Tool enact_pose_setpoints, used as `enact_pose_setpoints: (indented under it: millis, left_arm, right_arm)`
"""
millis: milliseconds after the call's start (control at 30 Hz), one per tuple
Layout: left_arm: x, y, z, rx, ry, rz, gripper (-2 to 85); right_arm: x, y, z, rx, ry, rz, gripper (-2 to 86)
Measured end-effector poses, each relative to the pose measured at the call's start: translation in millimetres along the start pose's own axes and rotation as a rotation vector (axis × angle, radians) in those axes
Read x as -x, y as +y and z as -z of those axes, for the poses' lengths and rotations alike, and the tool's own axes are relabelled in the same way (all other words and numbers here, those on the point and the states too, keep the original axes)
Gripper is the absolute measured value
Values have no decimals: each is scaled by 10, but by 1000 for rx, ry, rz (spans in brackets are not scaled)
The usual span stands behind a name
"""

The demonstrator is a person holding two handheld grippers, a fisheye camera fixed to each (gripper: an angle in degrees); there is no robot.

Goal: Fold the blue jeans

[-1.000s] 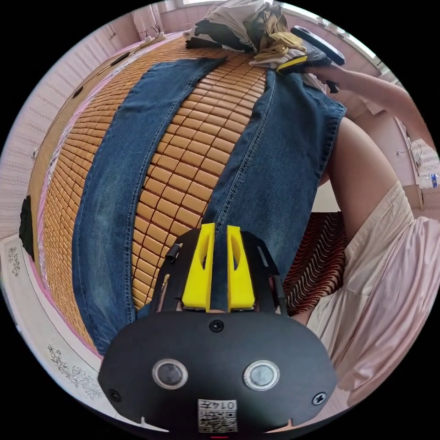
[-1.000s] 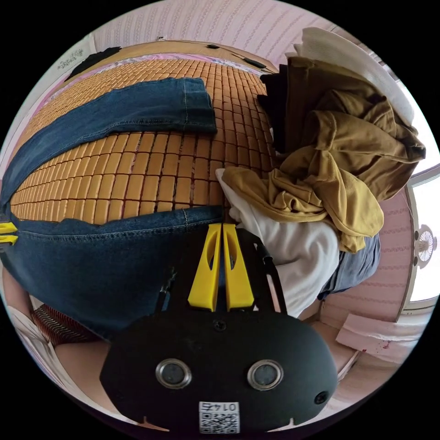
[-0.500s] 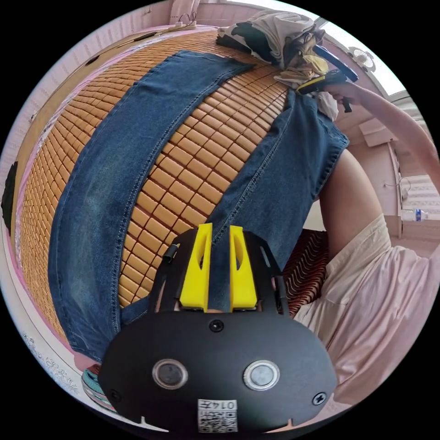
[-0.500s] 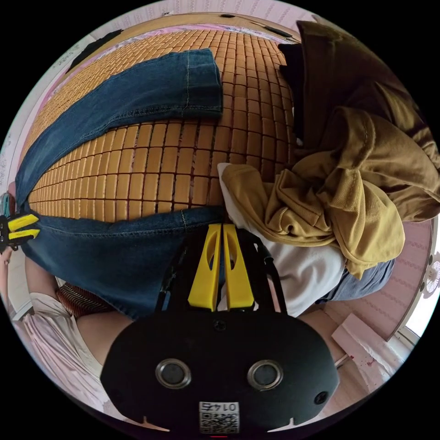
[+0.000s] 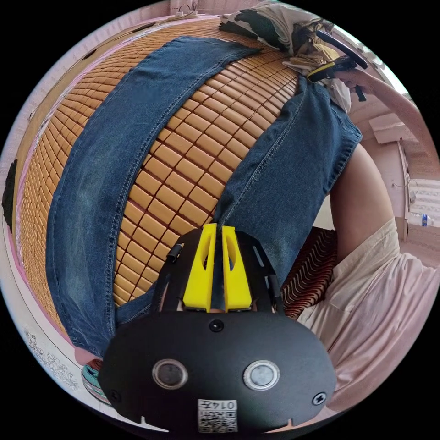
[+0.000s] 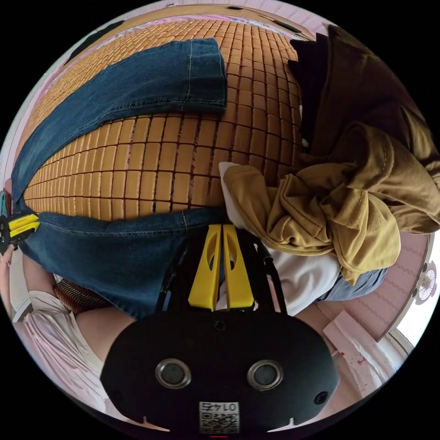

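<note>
The jeans (image 5: pixel 91 183) lie spread on the mat (image 5: pixel 183 183), legs apart, unfolded. Left gripper (image 5: pixel 216 229) and right gripper (image 6: pixel 219 229) each clench the near leg; all folding remains.

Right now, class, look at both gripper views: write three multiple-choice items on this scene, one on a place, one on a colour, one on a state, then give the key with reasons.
1. Where does the far leg of the blue jeans lie?
A. flat on the bamboo mat
B. on the clothes pile
C. on the floor

2. What colour is the crumpled garment beside the right gripper?
A. red
B. mustard yellow
C. green

3. How does the left gripper stand?
A. wide open
B. shut on a white shirt
C. shut on the near jeans leg

Key: 1 A, the leg lies spread over the mat's tiles. 2 B, its folds are mustard in the right gripper view. 3 C, denim sits between the nearly closed yellow jaws.
</note>
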State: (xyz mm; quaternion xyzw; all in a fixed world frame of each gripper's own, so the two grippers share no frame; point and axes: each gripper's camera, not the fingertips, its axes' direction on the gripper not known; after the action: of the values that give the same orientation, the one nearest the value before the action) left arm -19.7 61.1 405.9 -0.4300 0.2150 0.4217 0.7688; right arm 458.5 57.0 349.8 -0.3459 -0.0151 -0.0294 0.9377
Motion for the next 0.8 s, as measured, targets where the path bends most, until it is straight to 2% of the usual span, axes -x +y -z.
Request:
enact_pose_setpoints:
  millis: [100, 200, 300, 367, 400, 467, 500, 567, 667, 800]
  left_arm:
    - [93, 173, -69, -16, -11, 17, 9]
    - [237, 420, -107, -47, 23, 71, 23]
    - [459, 896, -11, -187, 126, 137, 28]
    - [691, 1477, 102, -321, 192, 231, 26]
    - [756, 1648, 119, -349, 202, 263, 27]
    - [1041, 2438, 131, -451, 206, 457, 45]
    - [1107, 2652, 123, -477, 193, 519, 50]
    - [1345, 3618, 30, -573, 160, 794, 62]
    - [1499, 4818, -206, -670, 201, 1133, 65]
    - [1463, 5949, -549, -730, 239, 1425, 72]
  right_arm:
    - [-32, 151, -12, -37, 9, -72, -3]
    - [-75, 498, 7, -175, 20, -120, -3]
    - [-152, 1010, 174, -300, 0, -222, 0]
    - [-174, 1714, 364, -504, 8, -283, 15]
    - [-185, 1897, 384, -539, 13, -311, 35]
    - [-243, 2555, 322, -594, -8, -391, 113]
    - [-262, 2690, 274, -584, -24, -399, 132]
    - [-365, 3140, -12, -495, -136, -474, 160]
    - [-523, 3499, -434, -390, -381, -575, 180]
    - [-705, 3748, -726, -370, -571, -646, 187]
